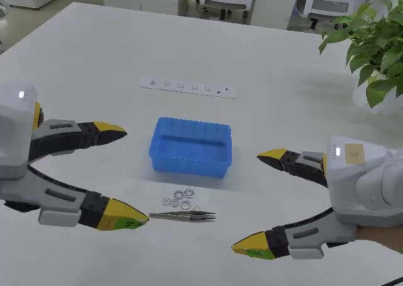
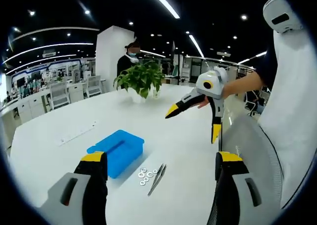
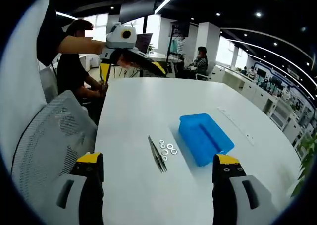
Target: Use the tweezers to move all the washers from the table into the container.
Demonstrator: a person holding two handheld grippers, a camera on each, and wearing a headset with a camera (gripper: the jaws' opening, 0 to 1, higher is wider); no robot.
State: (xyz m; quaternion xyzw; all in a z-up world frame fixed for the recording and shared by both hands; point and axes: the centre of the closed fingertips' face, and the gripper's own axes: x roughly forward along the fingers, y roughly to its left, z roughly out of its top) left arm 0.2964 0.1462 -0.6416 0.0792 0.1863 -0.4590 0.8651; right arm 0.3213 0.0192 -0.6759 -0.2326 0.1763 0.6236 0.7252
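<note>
Your left gripper [image 1: 133, 176] hovers with its jaws spread wide. Small flat metal washers [image 1: 179, 199] cluster on the smooth white surface [image 1: 94, 59], just beside slim steel tweezers [image 1: 182, 216] and in front of the rectangular blue plastic container [image 1: 191, 146]. Your right gripper [image 1: 249, 201] gapes likewise.

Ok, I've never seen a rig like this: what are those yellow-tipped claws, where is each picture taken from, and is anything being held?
They are hand-held two-jaw grippers, one in each of a person's hands: the left gripper and the right gripper. One picture comes from a headset camera looking down; the other two come from cameras riding on each gripper. On the white table lie a blue container, washers in front of it, tweezers beside them, and a power strip behind. Both grippers are open and hold nothing.
</note>
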